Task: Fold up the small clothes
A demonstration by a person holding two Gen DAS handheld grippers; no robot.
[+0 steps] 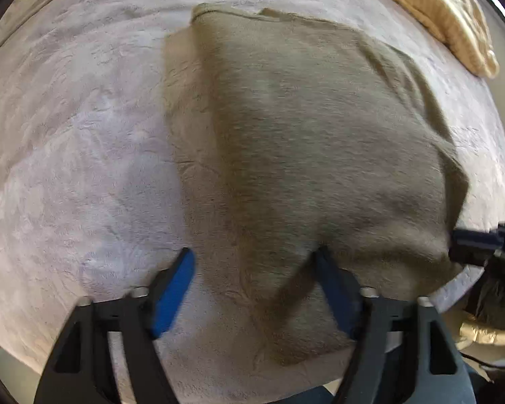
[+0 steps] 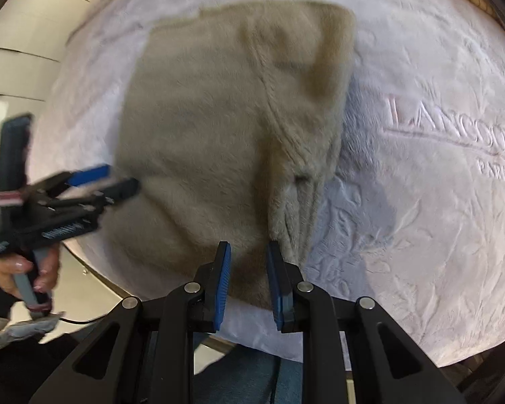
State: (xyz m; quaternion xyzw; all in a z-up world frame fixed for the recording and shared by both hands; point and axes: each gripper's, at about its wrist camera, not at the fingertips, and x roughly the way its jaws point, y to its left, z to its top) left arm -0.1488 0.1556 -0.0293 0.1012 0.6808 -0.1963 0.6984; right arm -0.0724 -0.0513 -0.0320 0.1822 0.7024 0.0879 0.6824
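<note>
An olive fleece garment [image 1: 303, 134] lies spread on a white embossed towel [image 1: 67, 134] that covers the table. My left gripper [image 1: 254, 252] points down over the garment's near left corner with its blue pads wide apart. The cloth runs under its right finger and neither pad presses on it. In the right wrist view the garment [image 2: 212, 118] fills the middle, and my right gripper [image 2: 249, 247] has its pads close together on a bunched fold at the near edge. The left wrist view shows the right gripper [image 1: 454, 245] at that raised edge.
A beige ribbed garment [image 1: 437, 10] lies at the towel's far right corner. Embossed lettering [image 2: 454, 128] marks the towel to the right of the olive garment. A person's hand [image 2: 20, 269] holds the left gripper [image 2: 121, 176] beyond the table's left edge.
</note>
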